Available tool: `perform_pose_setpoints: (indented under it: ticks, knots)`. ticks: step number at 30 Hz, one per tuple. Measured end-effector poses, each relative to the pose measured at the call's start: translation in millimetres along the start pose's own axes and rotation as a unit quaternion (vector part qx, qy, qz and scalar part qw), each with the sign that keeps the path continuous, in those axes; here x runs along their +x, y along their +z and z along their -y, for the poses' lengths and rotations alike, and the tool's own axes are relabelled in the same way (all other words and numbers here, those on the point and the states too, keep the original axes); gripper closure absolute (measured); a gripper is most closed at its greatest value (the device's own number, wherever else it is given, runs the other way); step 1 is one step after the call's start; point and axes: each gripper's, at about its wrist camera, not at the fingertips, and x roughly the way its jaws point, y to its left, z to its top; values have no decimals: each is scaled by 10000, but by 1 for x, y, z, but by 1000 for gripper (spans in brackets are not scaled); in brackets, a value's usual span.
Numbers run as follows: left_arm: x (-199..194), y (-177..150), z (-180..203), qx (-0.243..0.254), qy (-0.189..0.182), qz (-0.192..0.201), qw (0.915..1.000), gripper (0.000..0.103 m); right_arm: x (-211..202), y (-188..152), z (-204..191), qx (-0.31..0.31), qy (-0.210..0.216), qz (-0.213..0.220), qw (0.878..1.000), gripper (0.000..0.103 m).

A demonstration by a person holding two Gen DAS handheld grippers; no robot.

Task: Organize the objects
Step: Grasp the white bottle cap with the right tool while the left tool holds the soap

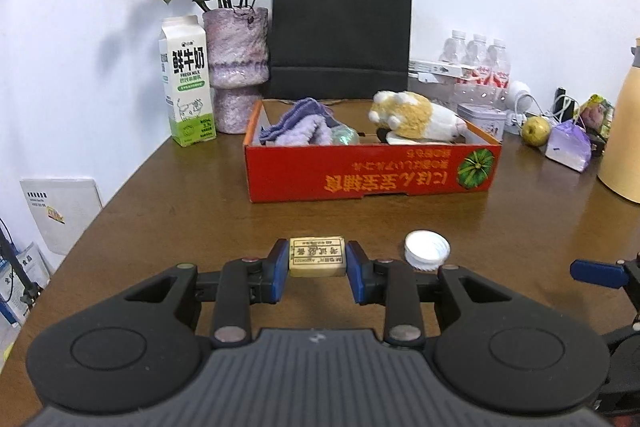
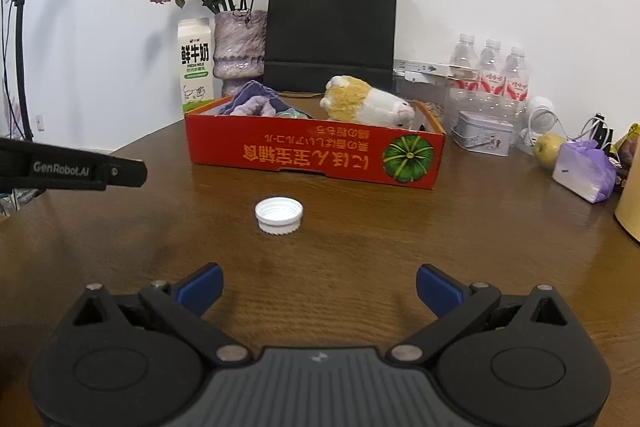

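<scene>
Nearest, the left gripper [image 1: 317, 261] has its blue pads pinched on a small tan block [image 1: 317, 256] with printed characters on its face, held just above the brown table [image 1: 168, 195]. Just right of it a white bottle cap [image 1: 427, 251] lies open side up on the wood. The right gripper [image 2: 319, 287] has its jaws spread wide with nothing between them, the cap [image 2: 279, 215] lying well ahead of it and a little left. Farther back sits a red cardboard box [image 1: 372, 171] with a green pumpkin printed on its near wall; inside it a purple cloth [image 1: 298, 127] lies at the left and a yellow and white plush toy [image 1: 416, 117] at the right. Behind the box, against the wall, stand a milk carton [image 1: 186, 83], a vase of dried roses [image 1: 236, 67] and a black paper bag [image 1: 342, 31]
</scene>
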Motion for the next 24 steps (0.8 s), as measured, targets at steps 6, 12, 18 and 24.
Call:
perform_pose_setpoints:
  ticks: [6,12,18,24]
  knots:
    - [11,11,-11,-42,40,81,9999,72,20,9,-15,31,36,-89,9999,2]
    - [19,22,-19,-83,64,165,9998,72,42,20,-25,127,22,-171,9998,3]
    - [31,30,-29,-208,74,146,9997,72,66,30,-27,346,88,-380,9986,7]
    - [44,40,-37,-291,121,212,9993,72,85,37,-27,515,52,-525,9973,10]
